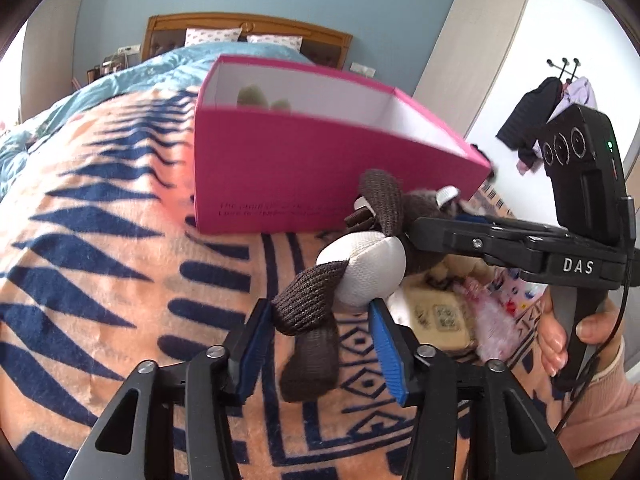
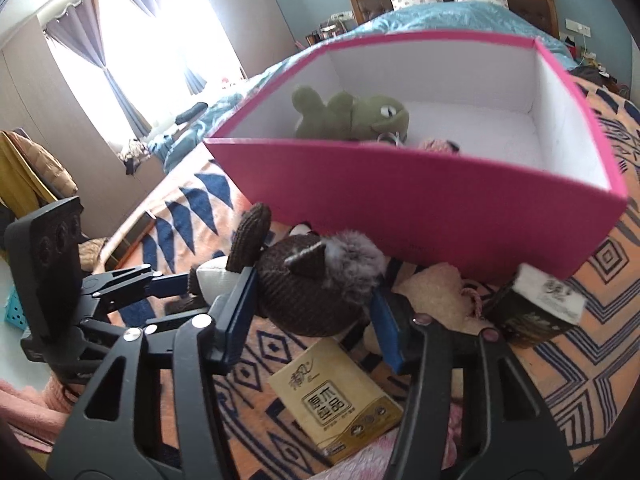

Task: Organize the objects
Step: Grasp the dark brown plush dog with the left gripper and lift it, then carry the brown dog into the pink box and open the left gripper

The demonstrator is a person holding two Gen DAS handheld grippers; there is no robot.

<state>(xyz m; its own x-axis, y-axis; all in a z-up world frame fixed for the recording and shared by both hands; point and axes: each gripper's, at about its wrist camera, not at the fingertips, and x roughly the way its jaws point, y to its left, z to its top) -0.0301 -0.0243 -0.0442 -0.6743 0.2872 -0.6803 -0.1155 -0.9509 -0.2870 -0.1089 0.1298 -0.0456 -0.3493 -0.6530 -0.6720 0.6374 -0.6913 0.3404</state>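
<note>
1. We see the task's thing, a brown knitted plush toy with a white fabric belly [image 1: 368, 268], raised off the orange and navy patterned blanket [image 1: 100, 240] on the bed, just in front of the pink cardboard box with a white inside [image 1: 300, 168].
2. The right hand-held gripper [image 2: 312, 300] is clenched on the toy's round brown body, with a blue pad against each side.
3. The left hand-held gripper [image 1: 320, 312] has the toy's belly and dangling knitted limbs between its blue pads. The pad tips touch the toy, but we cannot tell whether they squeeze it.
4. Only the left wrist view shows a person's hand [image 1: 560, 332] in a pink sleeve around the right tool's handle, and the long bare stretch of blanket left of the box.
5. Only the right wrist view looks down into the box. A green plush toy [image 2: 352, 114] lies at its left end, and the white floor to the right is mostly bare.
6. That view also shows a golden-brown tissue pack [image 2: 340, 404] flat on the blanket under the right jaws, and the bed's edge at the left.
7. The box's near wall stands just behind the toy. Its rim is higher than the toy's head in both views.
</note>
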